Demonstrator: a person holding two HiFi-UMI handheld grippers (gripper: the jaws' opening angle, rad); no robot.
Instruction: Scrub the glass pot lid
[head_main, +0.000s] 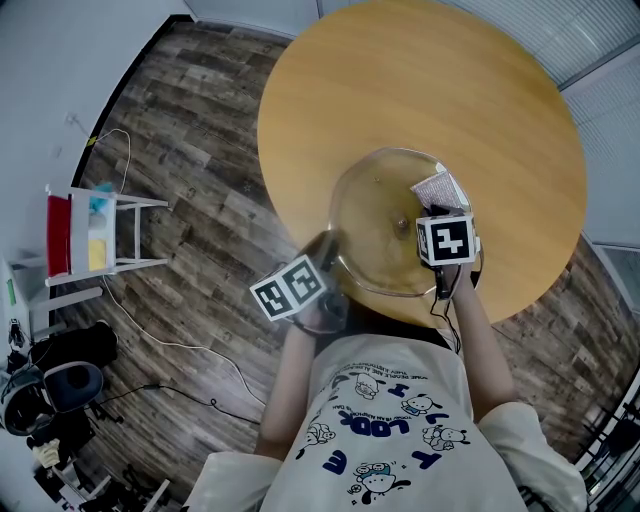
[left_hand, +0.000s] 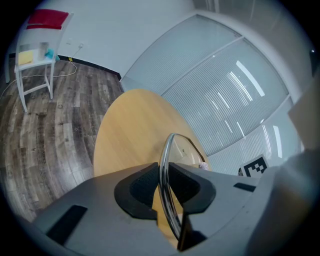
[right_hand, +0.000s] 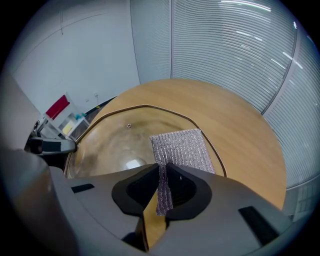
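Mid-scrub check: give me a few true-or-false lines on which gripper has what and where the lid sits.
1. The left gripper is clamped on the glass lid at its rim. True.
2. The right gripper holds nothing. False: its jaws pinch a silver scrub pad.
3. The scrub pad lies spread on the lid's glass. True.
4. The lid lies on the floor. False: it is over the round wooden table.

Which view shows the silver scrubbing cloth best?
The right gripper view: the scrubbing cloth lies on the glass lid, one end pinched in the right claw. The head view shows only part of it beyond that claw; the left gripper view shows a tiny bit behind the lid's rim.
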